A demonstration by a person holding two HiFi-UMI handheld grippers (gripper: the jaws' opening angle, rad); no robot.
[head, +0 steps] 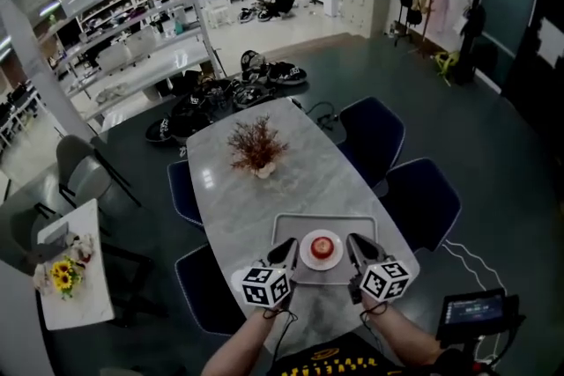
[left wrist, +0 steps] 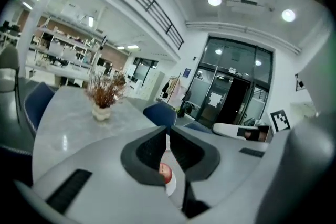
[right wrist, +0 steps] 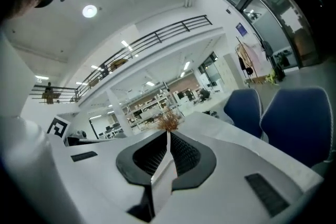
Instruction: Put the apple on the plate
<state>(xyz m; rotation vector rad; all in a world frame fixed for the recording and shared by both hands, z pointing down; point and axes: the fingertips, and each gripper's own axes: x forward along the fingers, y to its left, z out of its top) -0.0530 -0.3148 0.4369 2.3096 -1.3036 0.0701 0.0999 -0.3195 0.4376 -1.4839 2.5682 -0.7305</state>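
Observation:
A red apple (head: pixel 322 246) lies on a small white plate (head: pixel 309 258), which stands on a grey tray (head: pixel 291 229) at the near end of the marble table (head: pixel 264 198). My left gripper (head: pixel 285 253) hovers just left of the plate and my right gripper (head: pixel 356 248) just right of it. Neither touches the apple. In the left gripper view the jaws (left wrist: pixel 168 136) stand together, with the apple (left wrist: pixel 165 171) and plate (left wrist: pixel 172 185) showing below the slit. The right gripper (right wrist: pixel 168 137) is shut too, with nothing in it.
A vase of dried red-brown twigs (head: pixel 256 150) stands mid-table. Blue chairs (head: pixel 374 135) (head: pixel 425 200) line the right side, others the left. A tablet (head: pixel 476 311) sits at lower right. A small side table with sunflowers (head: pixel 63 276) is at left.

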